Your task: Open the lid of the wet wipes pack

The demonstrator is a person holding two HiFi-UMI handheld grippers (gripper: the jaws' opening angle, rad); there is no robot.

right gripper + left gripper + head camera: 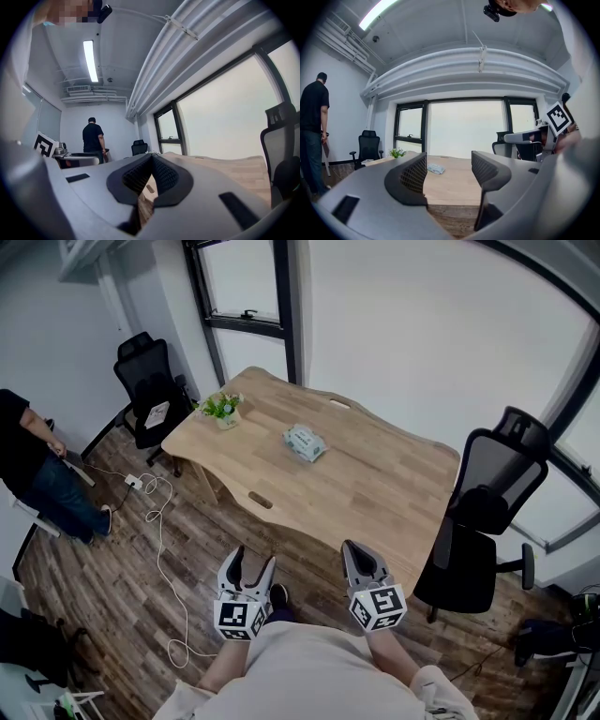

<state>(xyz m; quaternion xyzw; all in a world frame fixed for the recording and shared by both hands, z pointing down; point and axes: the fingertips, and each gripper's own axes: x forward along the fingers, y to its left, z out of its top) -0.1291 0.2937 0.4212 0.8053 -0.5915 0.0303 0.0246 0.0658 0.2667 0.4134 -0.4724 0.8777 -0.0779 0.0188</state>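
Note:
The wet wipes pack [305,442], pale green and flat, lies on the wooden table [375,479] near its far side. Both grippers hang in the air over the floor, well short of the table's near edge and far from the pack. My left gripper [251,561] is open with nothing between its fingers. In the left gripper view the pack [436,168] shows small and distant just left of the gap between the jaws of the left gripper [449,171]. My right gripper [355,549] is shut and holds nothing; in its own view the right gripper [151,164] has its pads pressed together.
A small potted plant [223,409] stands at the table's left corner. Black office chairs stand at the far left [148,390] and at the right [487,512]. A person [28,465] stands at the left. A white cable [159,549] trails over the wooden floor.

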